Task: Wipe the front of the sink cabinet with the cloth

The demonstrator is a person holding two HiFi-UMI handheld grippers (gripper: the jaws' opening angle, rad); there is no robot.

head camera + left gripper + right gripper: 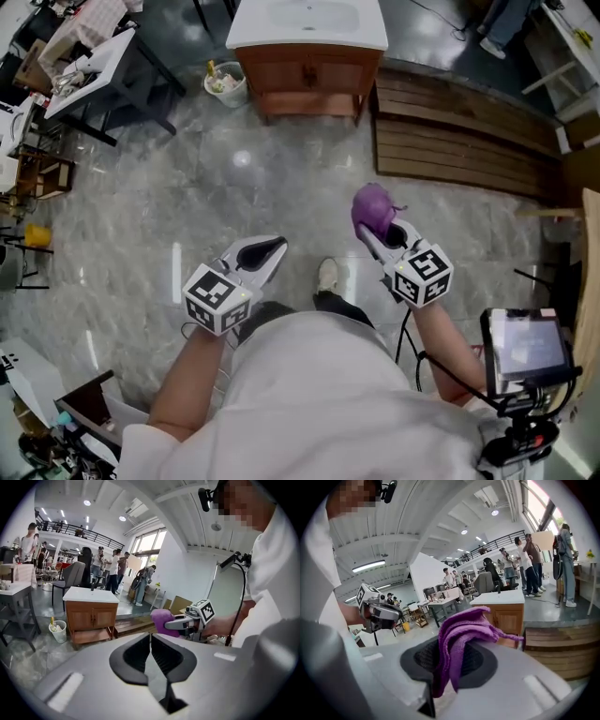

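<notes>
Right gripper view: your right gripper [451, 660] is clamped on the purple cloth [464, 627], which is held up in the air.
Your left gripper [150, 653] has its jaws pressed together on nothing. The sink cabinet [309, 67] stands well ahead across the marble floor [187, 206], with nothing touching its wooden front, so this looks like the approach step. Next, I judge, you need to close in, get low, and press the bunched cloth against the doors before wiping.
</notes>
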